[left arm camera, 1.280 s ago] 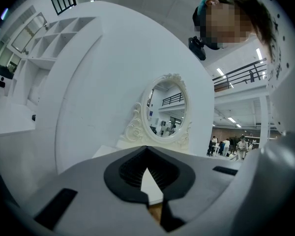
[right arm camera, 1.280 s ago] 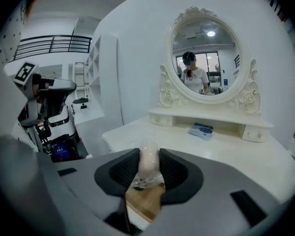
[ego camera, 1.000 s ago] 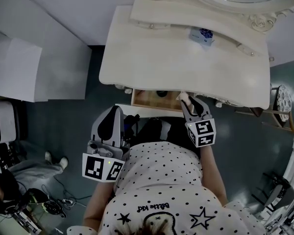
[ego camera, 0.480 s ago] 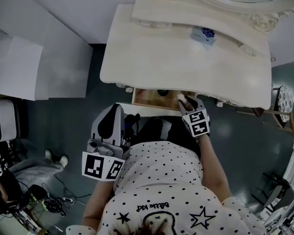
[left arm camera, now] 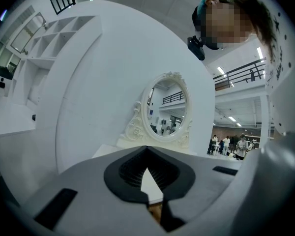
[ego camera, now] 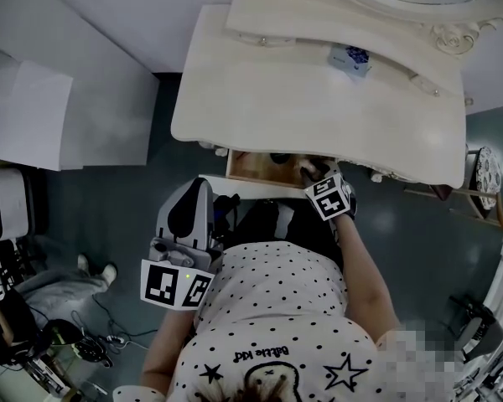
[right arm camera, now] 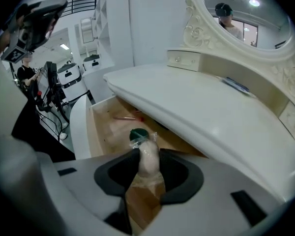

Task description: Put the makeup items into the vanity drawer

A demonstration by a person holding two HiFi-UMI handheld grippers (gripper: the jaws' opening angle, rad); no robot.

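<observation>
The cream vanity (ego camera: 260,99) has its wooden drawer (ego camera: 253,167) pulled out under the top. My right gripper (ego camera: 312,172) reaches over the drawer's right end, shut on a pale pink makeup item in clear wrap (right arm camera: 148,160). In the right gripper view the drawer (right arm camera: 101,132) holds a dark green round item (right arm camera: 138,133) and a thin red pencil (right arm camera: 126,117). My left gripper (ego camera: 194,194) hangs back by the person's left side, away from the drawer. Its jaws (left arm camera: 147,167) are shut with nothing in them and point at the oval mirror (left arm camera: 168,108).
A small blue-and-white packet (ego camera: 350,59) lies on the vanity's raised back shelf. The tabletop overhangs the back part of the drawer. A white box (ego camera: 29,120) stands on the floor at left, and cables (ego camera: 92,350) lie at lower left.
My right gripper has gone forward and down over the drawer with the wrapped item still in it. The left gripper has stayed put.
</observation>
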